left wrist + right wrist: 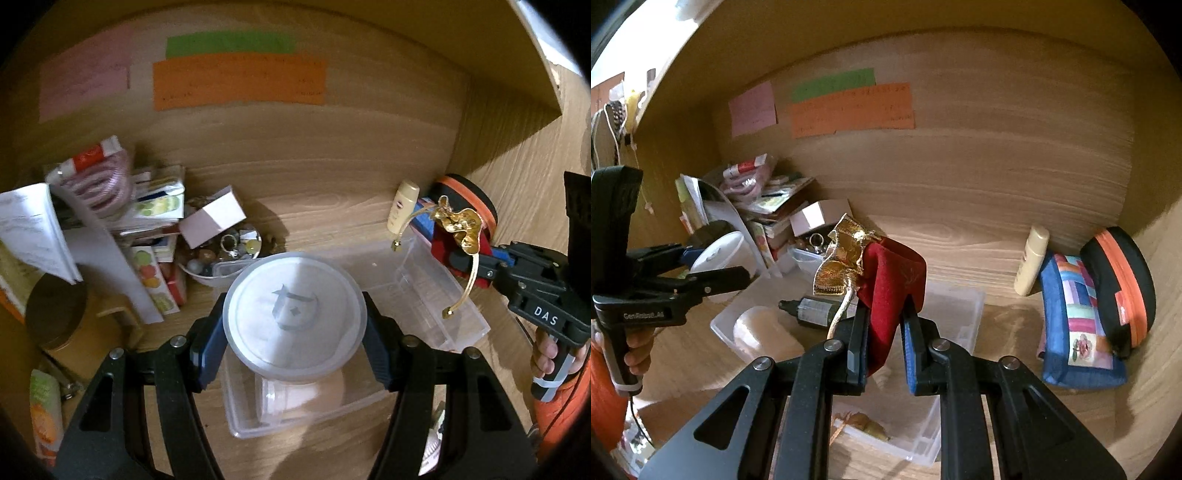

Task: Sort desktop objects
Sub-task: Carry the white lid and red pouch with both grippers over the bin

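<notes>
Round lidded tub between left gripper pads

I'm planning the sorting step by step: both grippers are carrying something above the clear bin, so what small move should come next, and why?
Probably lower the left gripper and set the round lidded container into the clear bin, beside the small bottle. It already hangs over the bin, while the right gripper, shut on the red and gold pouch, sits farther back.
</notes>
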{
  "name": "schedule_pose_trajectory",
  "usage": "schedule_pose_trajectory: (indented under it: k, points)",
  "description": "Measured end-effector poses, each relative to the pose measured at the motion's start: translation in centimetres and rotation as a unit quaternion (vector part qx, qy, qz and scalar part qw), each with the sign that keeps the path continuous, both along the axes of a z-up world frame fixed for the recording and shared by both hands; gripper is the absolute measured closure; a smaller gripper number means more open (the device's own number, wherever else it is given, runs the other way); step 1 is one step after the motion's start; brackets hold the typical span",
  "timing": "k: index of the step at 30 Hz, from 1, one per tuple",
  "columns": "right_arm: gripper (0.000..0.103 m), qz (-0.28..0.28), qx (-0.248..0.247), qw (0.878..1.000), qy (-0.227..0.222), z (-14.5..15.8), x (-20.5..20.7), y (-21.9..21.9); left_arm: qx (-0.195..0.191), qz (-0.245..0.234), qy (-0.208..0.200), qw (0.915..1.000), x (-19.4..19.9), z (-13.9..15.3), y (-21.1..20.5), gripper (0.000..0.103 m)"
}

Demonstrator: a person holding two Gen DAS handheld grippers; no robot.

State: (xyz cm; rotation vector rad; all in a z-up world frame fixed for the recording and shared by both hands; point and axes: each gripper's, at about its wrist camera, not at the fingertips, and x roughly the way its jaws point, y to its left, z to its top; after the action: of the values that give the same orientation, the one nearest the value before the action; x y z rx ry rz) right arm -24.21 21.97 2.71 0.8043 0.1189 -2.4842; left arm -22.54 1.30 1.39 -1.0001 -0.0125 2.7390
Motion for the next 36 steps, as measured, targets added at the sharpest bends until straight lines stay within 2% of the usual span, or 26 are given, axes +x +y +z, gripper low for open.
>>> schedule_pose_trajectory:
  k: [13,21,36]
  points:
    - [0.089,0.044,0.077,0.995,-0.045,-3.6,-3.1,-4.0,-0.007,-0.012,-0.045,0.9989,-3.6,-3.3,0.6,0.038]
    - [0.089,0.049,0.116,0.990,-0.057,-5.1,-3.9,-5.4,-0.020,-0.017,-0.066,0.9975,-5.1,-5.3,0.9,0.038]
    - [0.086,0.062,0.187,0.977,-0.081,-6.6,-4.9,-7.5,-0.039,-0.028,-0.064,0.9968,-5.3,-5.9,1.6,0.038]
